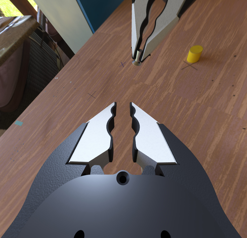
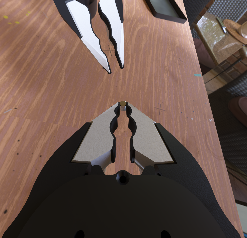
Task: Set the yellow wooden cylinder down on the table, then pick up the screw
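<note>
The yellow wooden cylinder (image 1: 194, 53) stands upright on the wooden table (image 1: 173, 111), at the right in the left wrist view, apart from both grippers. The metal screw (image 1: 137, 57) stands head down on or just above the table, its shaft pinched between the tips of my right gripper (image 1: 138, 56). In the right wrist view the screw (image 2: 123, 104) sits between the tips of that gripper (image 2: 123, 104). My left gripper (image 1: 123, 104) is open and empty above the table, and also shows in the right wrist view (image 2: 116, 69).
A dark shallow tray (image 2: 164, 5) lies at the table's far right corner in the right wrist view. The table edge (image 2: 208, 97) runs along the right there. Pencilled crosses (image 1: 91, 95) mark the table. A blue panel (image 1: 101, 8) stands beyond the far edge.
</note>
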